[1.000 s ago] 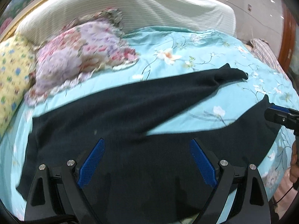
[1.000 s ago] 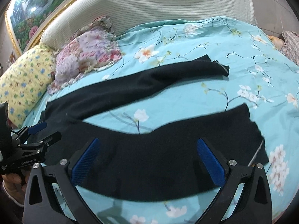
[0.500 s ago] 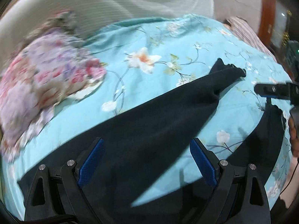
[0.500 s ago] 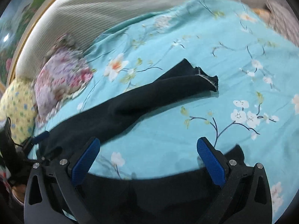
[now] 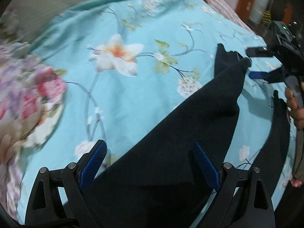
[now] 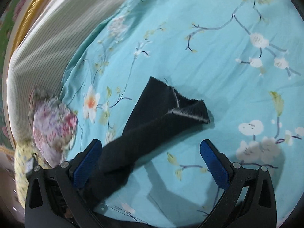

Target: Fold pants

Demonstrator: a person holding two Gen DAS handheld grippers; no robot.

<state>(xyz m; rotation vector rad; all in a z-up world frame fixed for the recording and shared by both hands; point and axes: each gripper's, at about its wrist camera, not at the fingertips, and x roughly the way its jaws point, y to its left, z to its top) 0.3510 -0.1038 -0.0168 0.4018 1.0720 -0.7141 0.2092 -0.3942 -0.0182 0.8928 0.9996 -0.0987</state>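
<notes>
Pants (image 5: 199,125): 1 pair, 2 gaping tongs (image 5: 150,163).

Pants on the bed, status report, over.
Left gripper open over black pants. Right gripper open, nearing far cuff. Pants unfolded on floral sheet. Nothing in the way.

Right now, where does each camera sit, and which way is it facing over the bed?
Left wrist: rides the left gripper, open, low over the black pants, facing along the far leg toward its cuff; the right gripper and holding hand show at right.
Right wrist: rides the right gripper, open, looking down on the leg cuff and the teal floral sheet.
Shared: the same pant leg, sheet and floral pillow.
</notes>
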